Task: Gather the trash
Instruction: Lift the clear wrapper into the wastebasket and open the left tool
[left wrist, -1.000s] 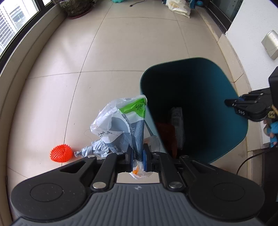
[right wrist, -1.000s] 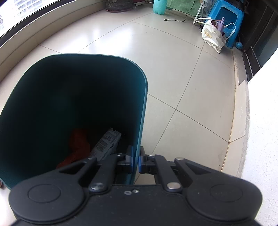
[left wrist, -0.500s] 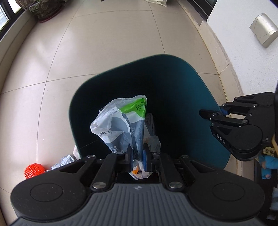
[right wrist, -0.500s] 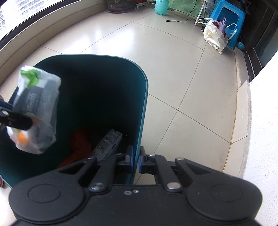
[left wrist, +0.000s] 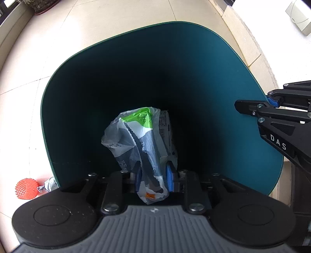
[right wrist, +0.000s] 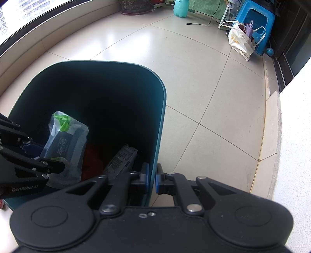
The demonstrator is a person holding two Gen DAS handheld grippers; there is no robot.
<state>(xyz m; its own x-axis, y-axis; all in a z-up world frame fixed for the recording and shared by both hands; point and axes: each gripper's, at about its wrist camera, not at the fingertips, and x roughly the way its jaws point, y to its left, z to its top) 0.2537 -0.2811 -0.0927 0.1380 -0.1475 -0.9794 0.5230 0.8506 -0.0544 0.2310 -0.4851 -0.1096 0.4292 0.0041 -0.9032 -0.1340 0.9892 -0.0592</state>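
A teal trash bin (left wrist: 243, 97) fills the left wrist view; it also shows in the right wrist view (right wrist: 161, 109). My left gripper (left wrist: 153, 178) is over the bin's mouth with a crumpled plastic wrapper (left wrist: 140, 144) between its fingers, which stand wider apart than before; the wrapper also shows in the right wrist view (right wrist: 64, 144). My right gripper (right wrist: 152, 180) is shut on the bin's rim and shows at the right in the left wrist view (left wrist: 272, 103). Inside the bin lie a red item (right wrist: 93, 157) and a printed packet (right wrist: 121, 159).
An orange spiky ball (left wrist: 26, 188) and a crumpled grey wrapper (left wrist: 49, 184) lie on the tiled floor left of the bin. Far off stand a blue stool (right wrist: 254, 21), a cream bag (right wrist: 240, 41) and a teal jug (right wrist: 180, 7). A white wall (right wrist: 295, 116) is at the right.
My left gripper has carried the wrapper from beside the bin to over and down into its mouth, and its fingers have spread apart. My right gripper has kept its hold on the rim.
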